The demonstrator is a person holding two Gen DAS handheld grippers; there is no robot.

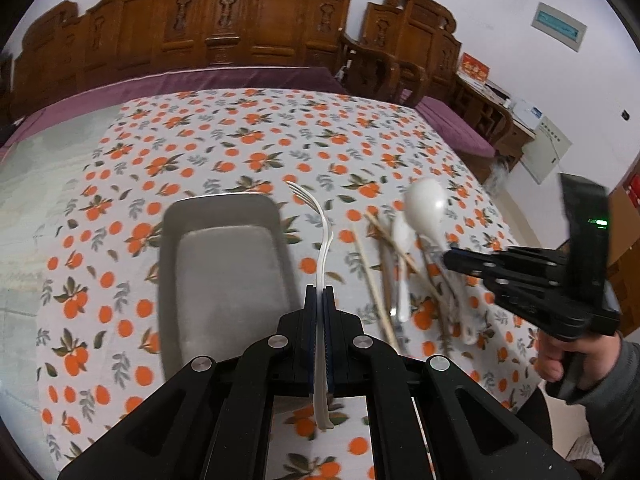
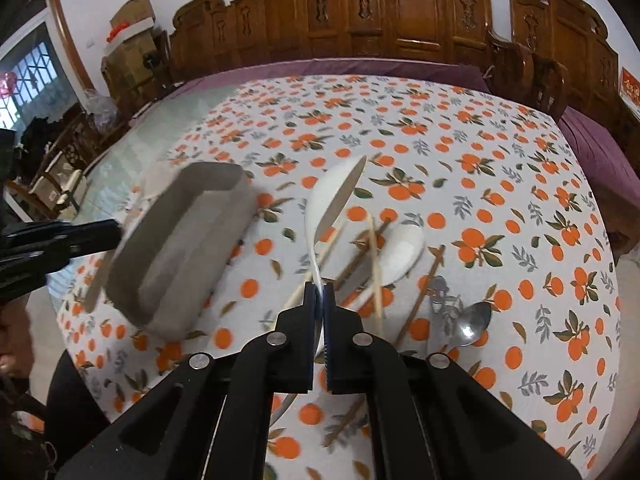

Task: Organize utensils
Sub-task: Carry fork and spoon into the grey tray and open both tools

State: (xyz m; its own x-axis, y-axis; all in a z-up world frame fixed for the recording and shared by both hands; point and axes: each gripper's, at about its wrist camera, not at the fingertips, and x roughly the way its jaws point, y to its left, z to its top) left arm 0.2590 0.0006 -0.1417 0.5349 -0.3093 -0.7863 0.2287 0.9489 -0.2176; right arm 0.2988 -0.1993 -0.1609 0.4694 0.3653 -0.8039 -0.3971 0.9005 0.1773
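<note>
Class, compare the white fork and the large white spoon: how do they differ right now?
The white fork ends in thin tines; the large white spoon has a broad bowl. The fork is clamped in the left gripper, the spoon in the right gripper. Both are white and lifted off the table.

Tablecloth (image 1: 248, 148) white, printed with orange fruit and grey-green leaves. On it, grey tray (image 1: 224, 264), matte. Fork (image 1: 325, 240) right of tray, white. Big spoon (image 2: 334, 196) white; smaller spoon (image 2: 402, 254) white too. Chopsticks (image 1: 374, 284) pale tan. Metal spoon (image 2: 472, 322) silver (shiny). Bench (image 2: 380, 12) beyond tablecloth carved reddish-brown wood, purple cushion (image 1: 456, 124). Both grippers black.
</note>
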